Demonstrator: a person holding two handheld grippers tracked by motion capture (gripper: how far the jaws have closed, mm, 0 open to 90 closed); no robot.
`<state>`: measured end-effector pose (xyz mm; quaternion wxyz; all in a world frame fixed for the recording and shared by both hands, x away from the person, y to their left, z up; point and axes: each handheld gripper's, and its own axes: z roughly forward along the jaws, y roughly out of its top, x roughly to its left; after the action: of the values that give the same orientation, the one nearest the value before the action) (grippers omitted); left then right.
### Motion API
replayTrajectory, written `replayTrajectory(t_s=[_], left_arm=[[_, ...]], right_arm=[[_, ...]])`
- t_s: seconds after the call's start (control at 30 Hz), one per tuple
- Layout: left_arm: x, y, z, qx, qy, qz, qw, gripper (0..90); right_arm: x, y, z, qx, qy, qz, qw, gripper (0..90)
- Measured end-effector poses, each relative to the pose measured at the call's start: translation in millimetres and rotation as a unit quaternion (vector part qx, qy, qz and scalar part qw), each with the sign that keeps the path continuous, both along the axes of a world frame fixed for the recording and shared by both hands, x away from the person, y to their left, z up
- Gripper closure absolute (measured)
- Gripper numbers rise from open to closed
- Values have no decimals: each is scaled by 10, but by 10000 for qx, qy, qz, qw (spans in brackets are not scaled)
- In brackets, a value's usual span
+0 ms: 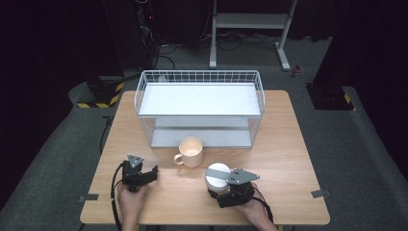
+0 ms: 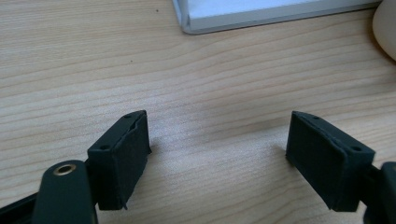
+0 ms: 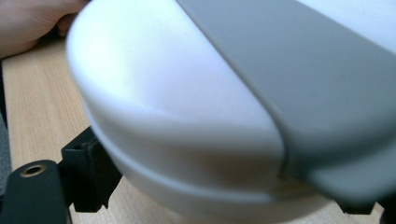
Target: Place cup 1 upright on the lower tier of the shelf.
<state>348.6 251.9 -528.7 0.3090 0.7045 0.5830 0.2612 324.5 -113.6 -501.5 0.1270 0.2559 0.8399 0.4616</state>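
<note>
Container (image 1: pixel 217 176), white and grey-lidded, stands upright in the right claw (image 1: pixel 226 191), pads pressing its sides.

I see a worktop (image 1: pixel 288 144) of pale matt wood grain, and on it a white wire rack (image 1: pixel 199 108) of thin coated metal. The cream mug (image 1: pixel 191 151) looks glazed and smooth; the white container (image 3: pixel 187 130) in my right tool (image 1: pixel 230 190) is smooth with a soft sheen, while the left tool (image 2: pixel 217 158) has matt black pads (image 2: pixel 123 158).
</note>
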Motion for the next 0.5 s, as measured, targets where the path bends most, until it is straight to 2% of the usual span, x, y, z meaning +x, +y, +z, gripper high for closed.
replayTrajectory(t_s=[0.5], left_arm=[[0, 0, 0, -1, 2, 0, 10000, 215]], right_arm=[[-1, 18, 4, -23, -125, -43, 9999, 181]])
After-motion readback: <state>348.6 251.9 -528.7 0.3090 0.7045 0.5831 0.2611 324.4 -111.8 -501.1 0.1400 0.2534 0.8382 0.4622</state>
